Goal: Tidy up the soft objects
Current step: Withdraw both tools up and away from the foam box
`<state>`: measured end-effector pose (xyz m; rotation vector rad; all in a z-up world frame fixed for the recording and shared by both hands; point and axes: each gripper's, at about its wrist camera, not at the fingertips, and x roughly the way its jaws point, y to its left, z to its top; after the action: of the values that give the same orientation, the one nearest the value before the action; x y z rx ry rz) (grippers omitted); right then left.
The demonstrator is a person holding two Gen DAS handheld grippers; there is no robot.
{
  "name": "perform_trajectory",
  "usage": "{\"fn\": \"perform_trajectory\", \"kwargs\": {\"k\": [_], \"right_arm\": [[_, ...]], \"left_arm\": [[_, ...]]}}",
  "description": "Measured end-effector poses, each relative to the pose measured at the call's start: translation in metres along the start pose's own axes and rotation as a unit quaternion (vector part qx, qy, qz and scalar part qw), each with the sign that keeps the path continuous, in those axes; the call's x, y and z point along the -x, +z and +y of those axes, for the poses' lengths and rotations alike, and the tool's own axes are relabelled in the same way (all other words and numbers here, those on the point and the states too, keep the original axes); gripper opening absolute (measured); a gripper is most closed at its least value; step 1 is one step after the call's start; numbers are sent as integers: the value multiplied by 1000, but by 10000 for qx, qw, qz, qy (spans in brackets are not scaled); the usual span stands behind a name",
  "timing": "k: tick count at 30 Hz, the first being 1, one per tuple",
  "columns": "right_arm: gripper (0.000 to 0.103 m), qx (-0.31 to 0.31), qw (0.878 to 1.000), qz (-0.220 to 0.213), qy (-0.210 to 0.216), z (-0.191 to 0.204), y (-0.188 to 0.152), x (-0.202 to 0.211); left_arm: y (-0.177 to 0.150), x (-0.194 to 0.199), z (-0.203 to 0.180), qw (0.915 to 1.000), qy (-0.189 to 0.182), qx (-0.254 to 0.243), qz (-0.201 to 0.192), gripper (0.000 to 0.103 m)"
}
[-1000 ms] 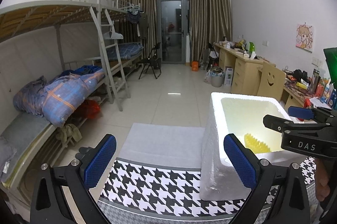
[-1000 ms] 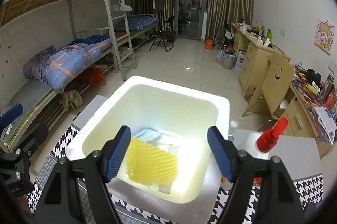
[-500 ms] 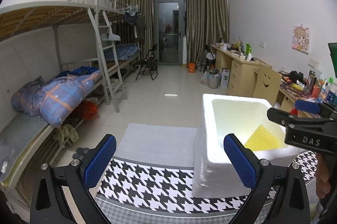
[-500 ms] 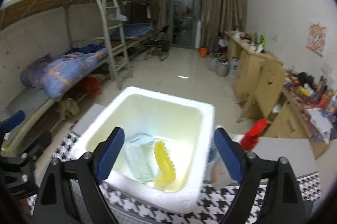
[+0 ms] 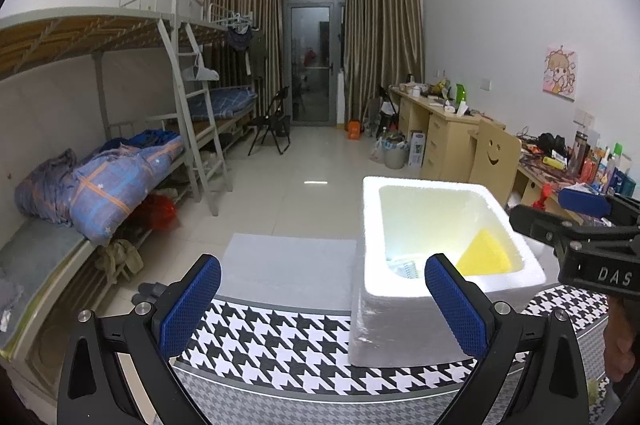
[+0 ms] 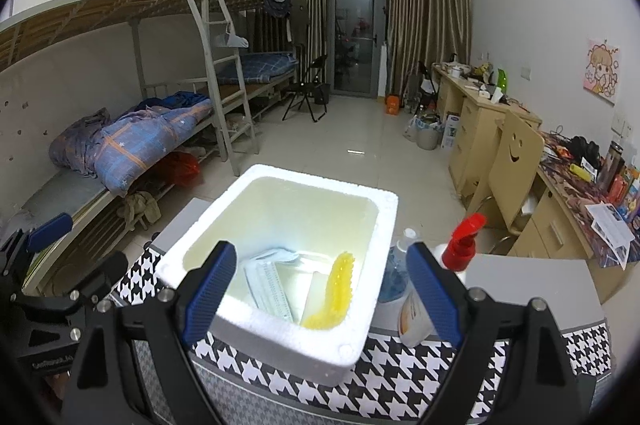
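1. Here the right hand-held gripper (image 6: pixel 322 291) hangs above the near rim of the white foam box (image 6: pixel 362 339), its jaws wide and nothing between the blue pads; they have just been opening.
2. The yellow foam net (image 6: pixel 334 291), a soft task object, lies inside the box, ahead of and below that gripper. It leans against the right inner wall, its long axis running from the near floor of the box up and away.
3. Beside it, to the left on the box floor, lie pale flat items, apparently face masks (image 6: pixel 270 279); I cannot tell how many.
4. The left hand-held gripper (image 5: pixel 322 307) is also spread wide and empty, off to the left of the box over the houndstooth-covered surface (image 5: pixel 280 345).
5. The right hand-held gripper is judged the nearer to the box; the spray bottle (image 6: pixel 436 289) just right of the box sits close to its right finger.
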<state>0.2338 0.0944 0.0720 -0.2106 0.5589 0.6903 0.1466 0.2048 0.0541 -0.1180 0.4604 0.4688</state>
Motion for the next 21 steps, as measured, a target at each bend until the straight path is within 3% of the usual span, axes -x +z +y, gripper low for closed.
{"fn": "perform_trajectory", "kwargs": {"k": [21], "right_arm": [[96,-44,9993,-368,-72,-7,-24,58]], "left_arm": [[-5,46,-24,9993,-240,-93,-272,102]]}}
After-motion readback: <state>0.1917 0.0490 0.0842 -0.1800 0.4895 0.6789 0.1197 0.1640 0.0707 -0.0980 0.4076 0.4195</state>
